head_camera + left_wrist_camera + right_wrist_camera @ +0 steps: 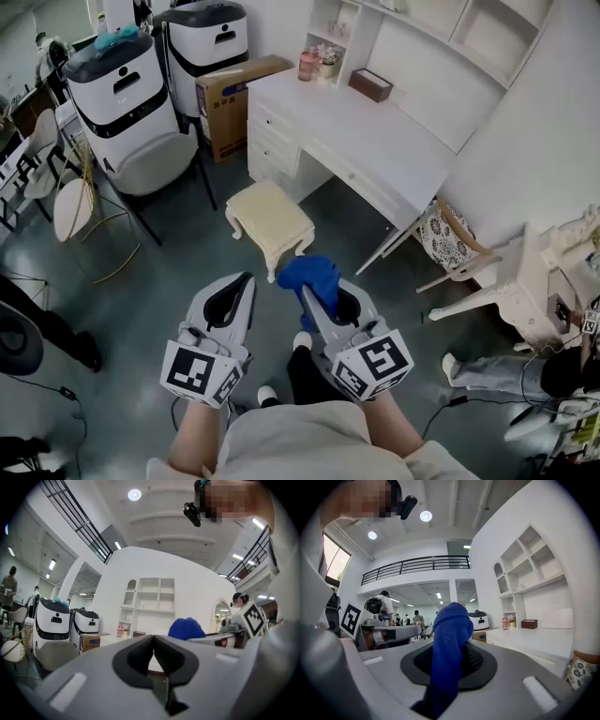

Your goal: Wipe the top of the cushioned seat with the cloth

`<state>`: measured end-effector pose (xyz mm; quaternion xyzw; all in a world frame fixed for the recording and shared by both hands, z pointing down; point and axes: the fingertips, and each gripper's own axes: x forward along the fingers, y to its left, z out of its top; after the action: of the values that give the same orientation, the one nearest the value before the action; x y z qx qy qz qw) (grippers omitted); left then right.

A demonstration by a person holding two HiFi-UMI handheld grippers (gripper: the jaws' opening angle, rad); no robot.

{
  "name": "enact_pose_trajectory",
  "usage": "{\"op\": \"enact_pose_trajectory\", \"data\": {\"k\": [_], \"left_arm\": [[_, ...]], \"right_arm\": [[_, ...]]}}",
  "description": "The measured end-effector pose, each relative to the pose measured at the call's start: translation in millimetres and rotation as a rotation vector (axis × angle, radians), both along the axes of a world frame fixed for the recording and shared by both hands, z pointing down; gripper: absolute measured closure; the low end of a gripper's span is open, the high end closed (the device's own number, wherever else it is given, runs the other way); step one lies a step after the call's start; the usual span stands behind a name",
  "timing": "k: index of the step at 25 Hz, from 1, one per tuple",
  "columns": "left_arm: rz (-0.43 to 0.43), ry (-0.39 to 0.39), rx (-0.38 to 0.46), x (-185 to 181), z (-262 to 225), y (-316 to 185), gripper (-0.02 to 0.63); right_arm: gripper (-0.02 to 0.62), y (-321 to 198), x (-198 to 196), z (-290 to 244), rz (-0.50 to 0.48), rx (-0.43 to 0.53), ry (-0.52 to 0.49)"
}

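Grey floor (187, 258) carries cream cushioned seat (270, 217), just beside white desk (361, 127).

The cushioned seat (270, 217) stands beside the desk (375, 131), the cloth (309, 277) between it and the person (300, 441).

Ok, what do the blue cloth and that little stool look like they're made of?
Cloth: matte blue fabric, likely microfibre or terry; a fine knitted texture shows up close. Stool: cream padded top, maybe fabric or leatherette; its puffy edges suggest cushioning. Its base looks like cream-painted wood, given its carved curves.
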<state>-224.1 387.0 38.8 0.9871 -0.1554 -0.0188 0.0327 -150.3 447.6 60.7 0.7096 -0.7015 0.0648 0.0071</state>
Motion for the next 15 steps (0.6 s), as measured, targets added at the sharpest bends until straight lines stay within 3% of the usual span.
{"op": "enact_pose_trajectory", "data": {"k": [15], "left_arm": [[-0.129,0.022,0.011,109,-13,-88,0.606]], "right_arm": [[0.514,-100,109,-12,-0.165,0.003,-0.001]]}}
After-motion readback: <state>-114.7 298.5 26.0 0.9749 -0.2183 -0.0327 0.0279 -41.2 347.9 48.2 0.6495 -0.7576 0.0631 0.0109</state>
